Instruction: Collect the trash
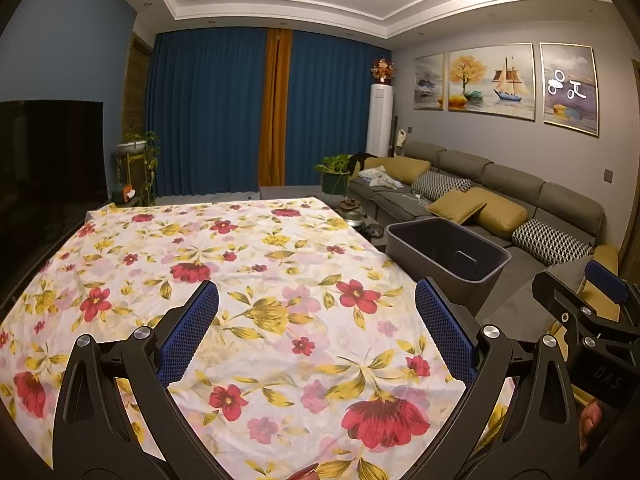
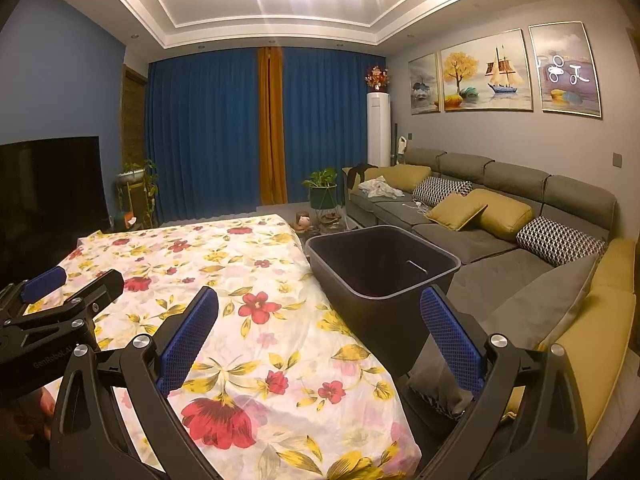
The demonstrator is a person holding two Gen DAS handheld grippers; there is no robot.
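Bin (image 2: 384,268) bottom dim, contents unclear.

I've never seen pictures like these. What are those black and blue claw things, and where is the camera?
Those claws are grabbing tools that a person holds, one in each hand. A small camera sits on each, looking out between its two blue fingers. One picture comes from the left tool, the other from the right tool. Both are open and hold nothing. Below them lies a flowered cloth on a table. Beside it stands a dark bin for trash. I see no trash on the cloth.
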